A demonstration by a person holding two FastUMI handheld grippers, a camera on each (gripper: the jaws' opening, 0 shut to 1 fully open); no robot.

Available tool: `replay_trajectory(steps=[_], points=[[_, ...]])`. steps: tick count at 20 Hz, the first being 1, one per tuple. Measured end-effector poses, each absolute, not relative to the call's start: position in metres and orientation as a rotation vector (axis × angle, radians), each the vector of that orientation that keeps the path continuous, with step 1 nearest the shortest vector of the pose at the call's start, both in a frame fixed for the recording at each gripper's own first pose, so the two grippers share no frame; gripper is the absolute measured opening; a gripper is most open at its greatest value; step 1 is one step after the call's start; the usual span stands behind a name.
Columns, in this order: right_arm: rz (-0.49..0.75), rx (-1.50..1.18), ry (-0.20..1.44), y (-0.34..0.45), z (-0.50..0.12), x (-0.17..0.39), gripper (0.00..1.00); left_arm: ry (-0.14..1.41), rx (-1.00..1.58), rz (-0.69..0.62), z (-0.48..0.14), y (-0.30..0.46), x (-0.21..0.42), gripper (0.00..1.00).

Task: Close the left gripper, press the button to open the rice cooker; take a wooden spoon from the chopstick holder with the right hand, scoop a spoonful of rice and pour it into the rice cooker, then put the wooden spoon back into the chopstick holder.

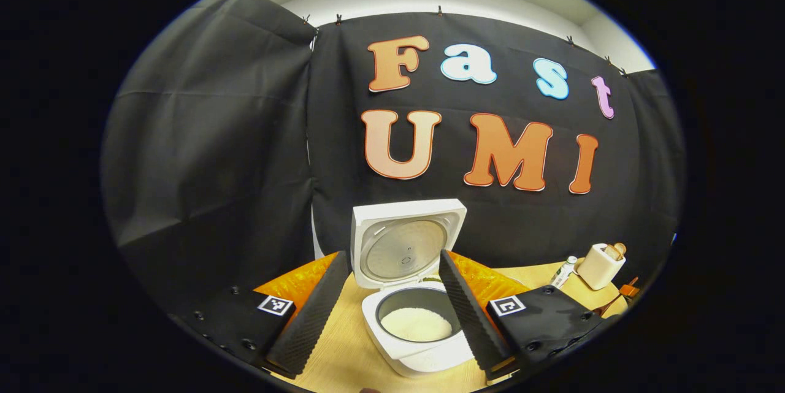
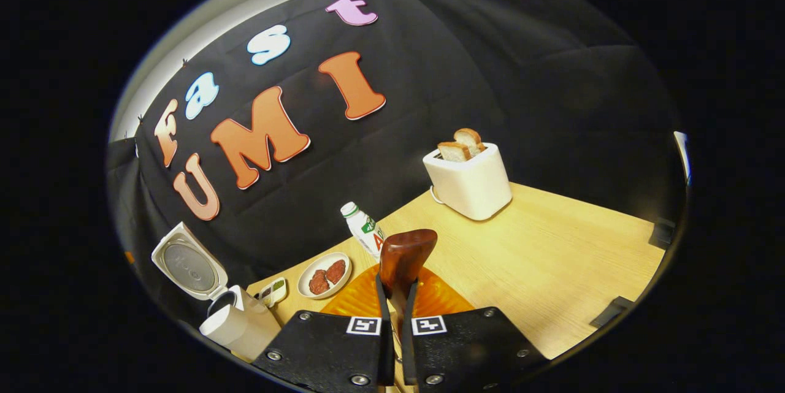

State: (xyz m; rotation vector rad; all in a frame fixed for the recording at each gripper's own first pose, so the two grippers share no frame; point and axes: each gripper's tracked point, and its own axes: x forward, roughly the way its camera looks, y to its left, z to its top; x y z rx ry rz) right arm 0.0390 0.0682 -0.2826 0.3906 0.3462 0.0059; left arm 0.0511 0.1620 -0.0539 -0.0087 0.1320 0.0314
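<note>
In the left gripper view, the left claw (image 1: pixel 392 304) is open, its two fingers spread wide and holding nothing. Between them, on a pale wooden tabletop (image 1: pixel 343 356), stands a white rice cooker (image 1: pixel 414 335). Its lid (image 1: pixel 402 243) is swung up and stands upright behind the pot, showing a round metal inner plate. A low mound of white rice (image 1: pixel 417 324) lies at the bottom of the grey inner pot. An orange mat (image 1: pixel 300 279) lies behind the cooker on both sides. Far to the right, near the tabletop's back edge, sit a white toaster (image 1: pixel 600 265) with bread in its slots and, just beside it, a small bottle (image 1: pixel 563 271).

In the right gripper view, the right claw (image 2: pixel 397 295) is closed on a wooden spoon (image 2: pixel 405 255). Both fingers press its handle, and the dark brown bowl of the spoon rises above the fingertips, tilted slightly right. Whether the spoon carries rice cannot be told. Under the claw lies the orange mat (image 2: pixel 441 298). The bottle (image 2: pixel 363 225), white with a green label, stands just behind the spoon, leaning left. To its left lies a small plate (image 2: pixel 324 275) with reddish-brown pieces of food, and beside that a small white dish (image 2: pixel 273 292). At the lower left stands the rice cooker (image 2: pixel 236 322), lid (image 2: pixel 189 262) raised. The toaster (image 2: pixel 471 181) stands at the back of the tabletop (image 2: pixel 552 258) against the black cloth, two slices of toast (image 2: pixel 461 144) poking up from it.
</note>
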Motion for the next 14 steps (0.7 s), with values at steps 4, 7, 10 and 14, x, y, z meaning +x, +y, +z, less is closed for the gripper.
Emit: replay_trajectory(steps=[4,7,10,14], points=[[0.011,0.393,0.365,0.070,-0.300,0.042,0.04,0.144,-0.006,0.033,-0.059,0.159,0.052,1.00],[-0.007,0.397,0.386,0.064,-0.316,0.043,0.04,0.156,-0.018,0.036,-0.065,0.159,0.053,1.00],[-0.025,0.422,0.385,0.059,-0.320,0.039,0.10,0.165,-0.013,0.043,-0.067,0.161,0.054,1.00],[-0.066,0.413,0.408,0.052,-0.321,0.037,0.24,0.172,-0.004,0.058,-0.062,0.163,0.059,1.00]])
